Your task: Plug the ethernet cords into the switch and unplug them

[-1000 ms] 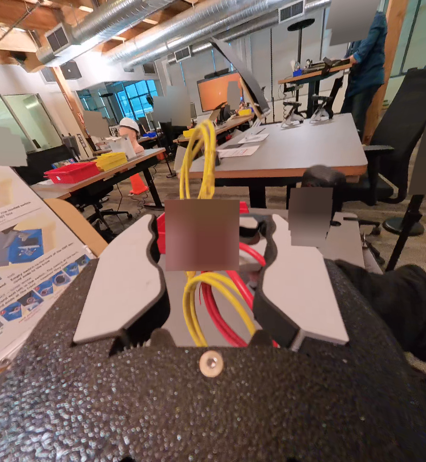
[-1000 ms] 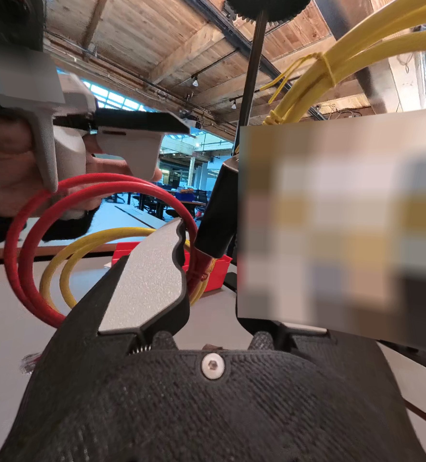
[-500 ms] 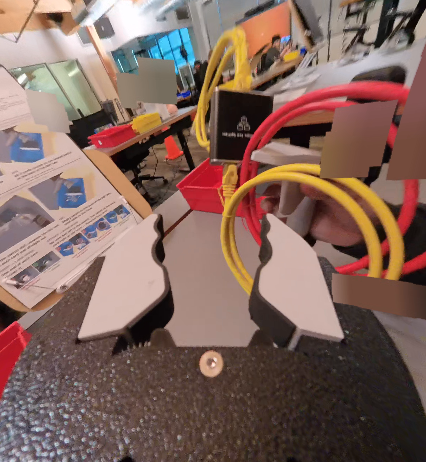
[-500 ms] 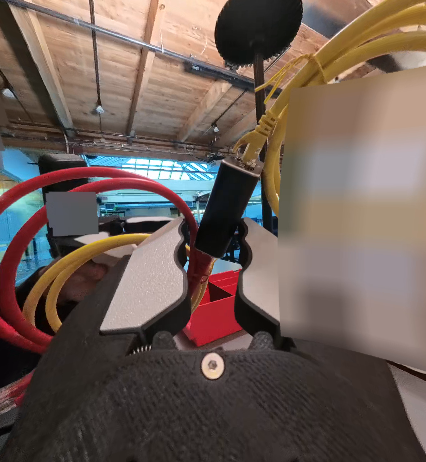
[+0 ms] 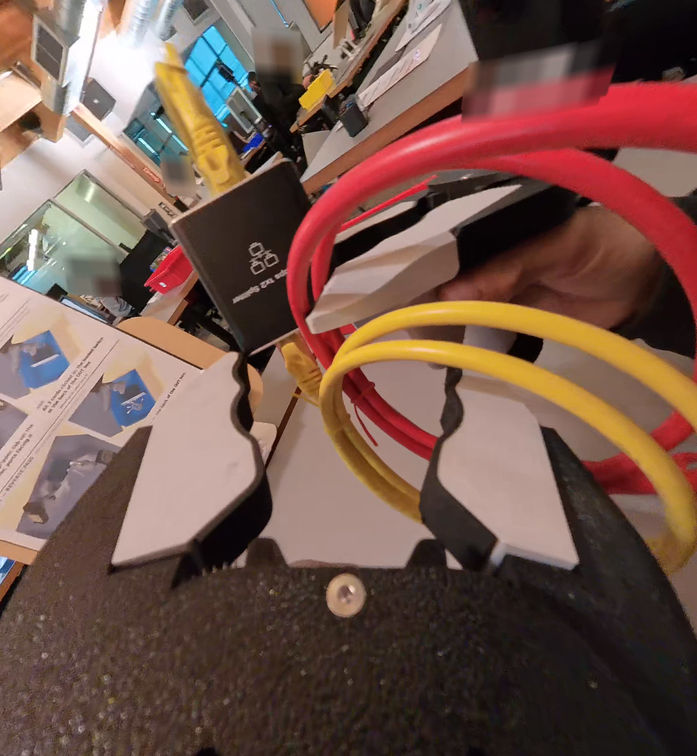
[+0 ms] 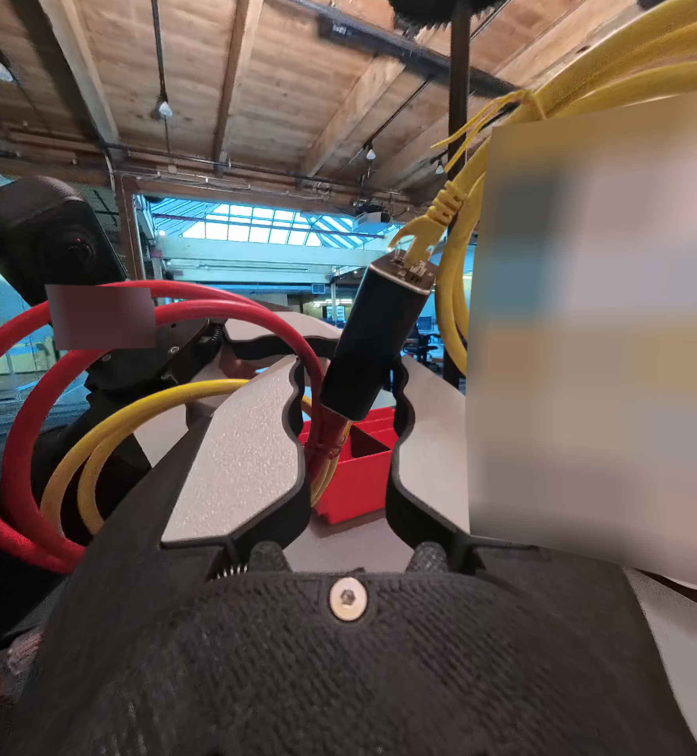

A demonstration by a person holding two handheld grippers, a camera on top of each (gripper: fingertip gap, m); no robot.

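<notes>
Switch (image 6: 373, 339) pinched in our R gripper (image 6: 348, 392), red cord (image 5: 481, 163) + yellow cords (image 5: 502, 356) plugged in; L gripper (image 5: 346, 405) spread, empty.

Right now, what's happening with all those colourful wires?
A person holds a gripper in each hand. The right gripper has its jaws shut on the black switch, held up above the table. A yellow cord is plugged into its top end. A red cord and a looped yellow cord go into its bottom end. The left gripper is open, facing those bottom plugs.
</notes>
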